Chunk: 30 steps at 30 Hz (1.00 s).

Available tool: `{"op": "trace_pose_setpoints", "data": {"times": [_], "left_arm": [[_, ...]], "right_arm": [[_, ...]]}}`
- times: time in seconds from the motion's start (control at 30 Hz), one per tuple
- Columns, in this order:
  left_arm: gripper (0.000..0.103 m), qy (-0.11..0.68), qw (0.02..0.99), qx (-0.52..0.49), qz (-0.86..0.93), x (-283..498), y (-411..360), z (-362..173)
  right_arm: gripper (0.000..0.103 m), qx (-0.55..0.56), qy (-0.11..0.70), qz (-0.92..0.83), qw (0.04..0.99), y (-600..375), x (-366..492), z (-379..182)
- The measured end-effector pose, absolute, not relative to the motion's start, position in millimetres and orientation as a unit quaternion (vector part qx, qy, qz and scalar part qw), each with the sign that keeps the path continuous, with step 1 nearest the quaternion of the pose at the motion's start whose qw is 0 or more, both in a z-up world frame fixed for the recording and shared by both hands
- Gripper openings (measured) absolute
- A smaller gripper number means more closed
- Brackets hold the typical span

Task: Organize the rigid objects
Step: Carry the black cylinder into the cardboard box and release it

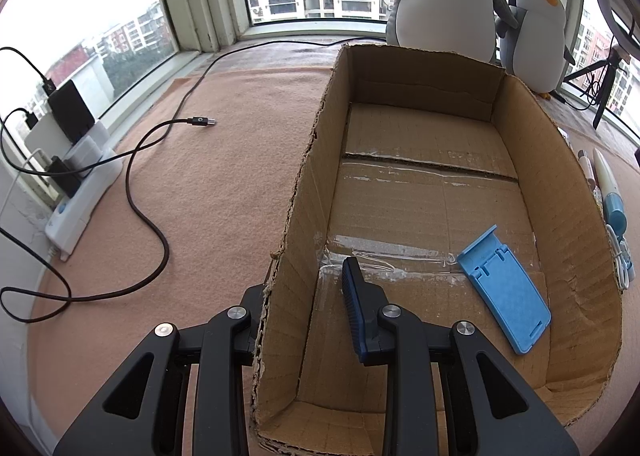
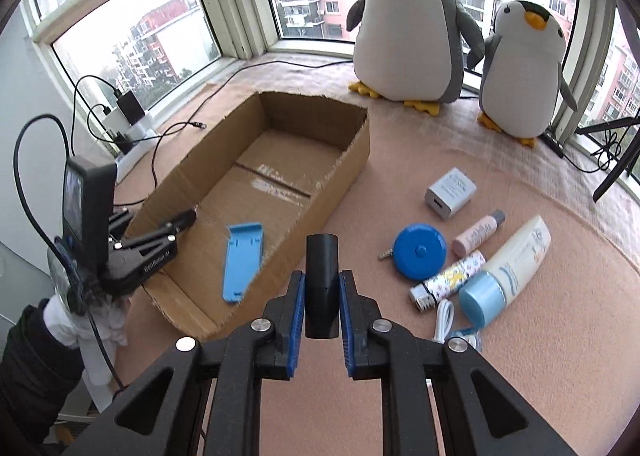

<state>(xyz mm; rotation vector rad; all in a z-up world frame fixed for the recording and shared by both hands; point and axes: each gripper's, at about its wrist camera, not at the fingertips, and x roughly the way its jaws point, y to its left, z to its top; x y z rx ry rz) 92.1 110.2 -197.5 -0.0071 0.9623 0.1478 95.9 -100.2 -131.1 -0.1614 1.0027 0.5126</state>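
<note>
An open cardboard box [image 1: 560,216] [image 2: 352,160] lies on the pink cloth. A blue phone stand [image 1: 504,288] [image 2: 242,260] lies flat inside it. My left gripper [image 1: 308,296] straddles the box's left wall, one finger inside and one outside, jaws apart with the wall between them; it also shows in the right wrist view [image 2: 188,218]. My right gripper [image 2: 320,296] is shut on a black cylinder [image 2: 321,288], held above the cloth just right of the box's near corner.
On the cloth right of the box lie a white charger [image 2: 450,193], a blue tape measure [image 2: 419,251], a pink bottle [image 2: 478,234], a patterned tube [image 2: 448,280], a lotion tube [image 2: 508,268] and a white cable [image 2: 444,318]. Two plush penguins [image 2: 412,24] stand at the window. A power strip [image 1: 80,192] and black cables [image 1: 152,224] lie left.
</note>
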Motion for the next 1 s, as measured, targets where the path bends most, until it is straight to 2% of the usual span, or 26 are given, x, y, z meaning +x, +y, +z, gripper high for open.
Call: {"op": "trace_pose_setpoints", "data": {"times": [0.27, 1.0], "left_arm": [[0.027, 0.462, 0.884, -0.003, 0.071, 92.1, 109.7, -197.8], [0.027, 0.461, 0.885, -0.005, 0.072, 92.3, 110.4, -198.1]], "right_arm": [[0.015, -0.066, 0.455, 0.257, 0.85, -62.6, 120.7, -122.1], [0.015, -0.081, 0.465, 0.255, 0.844, -22.2, 149.7, -147.7]]}}
